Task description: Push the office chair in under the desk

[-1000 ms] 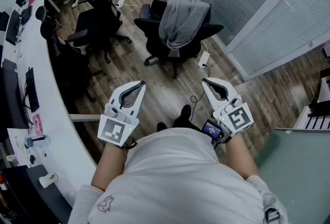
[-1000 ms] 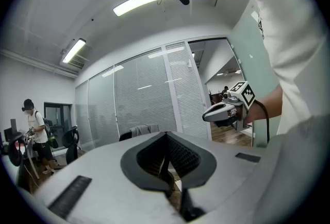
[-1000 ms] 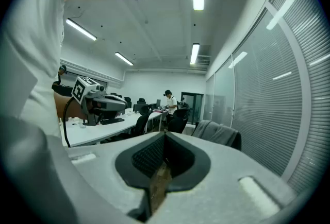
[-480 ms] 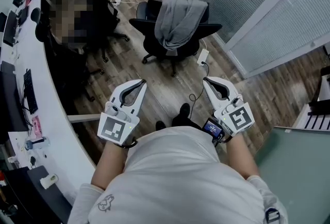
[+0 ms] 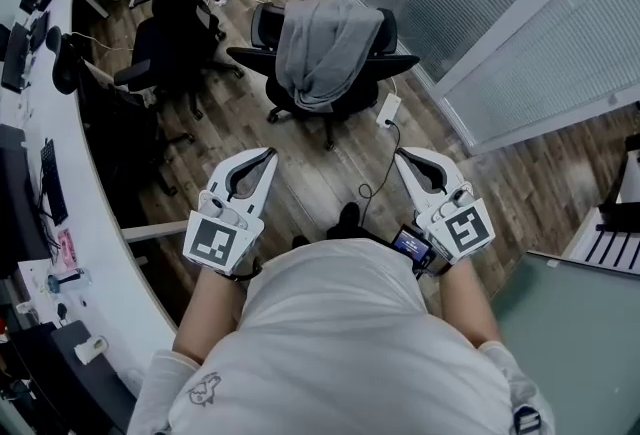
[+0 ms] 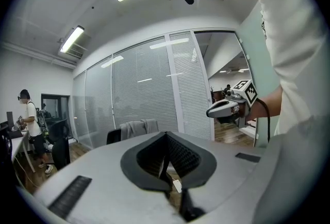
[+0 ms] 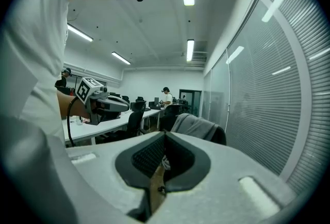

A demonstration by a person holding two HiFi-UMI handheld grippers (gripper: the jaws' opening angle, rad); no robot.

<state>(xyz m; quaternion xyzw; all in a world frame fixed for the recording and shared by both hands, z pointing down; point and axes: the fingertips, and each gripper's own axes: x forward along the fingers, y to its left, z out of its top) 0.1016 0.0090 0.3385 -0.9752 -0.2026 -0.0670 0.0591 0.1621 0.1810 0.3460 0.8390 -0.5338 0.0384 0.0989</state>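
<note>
A black office chair with a grey jacket draped over its back stands on the wood floor, away from the long white desk at the left. My left gripper and right gripper are both shut and empty, held side by side in front of me and short of the chair. In the left gripper view the chair shows ahead against the glass wall, with the right gripper to the right. In the right gripper view the jacketed chair is straight ahead and the left gripper at left.
Other black chairs stand at the desk, which carries keyboards and monitors. A power strip and cable lie on the floor by the chair. A glass wall with blinds runs at right. A person stands far back.
I have walked forward, and both grippers have come closer to the jacketed chair. In the head view the chair has shifted to the left and slightly up. The jaws stayed shut.
</note>
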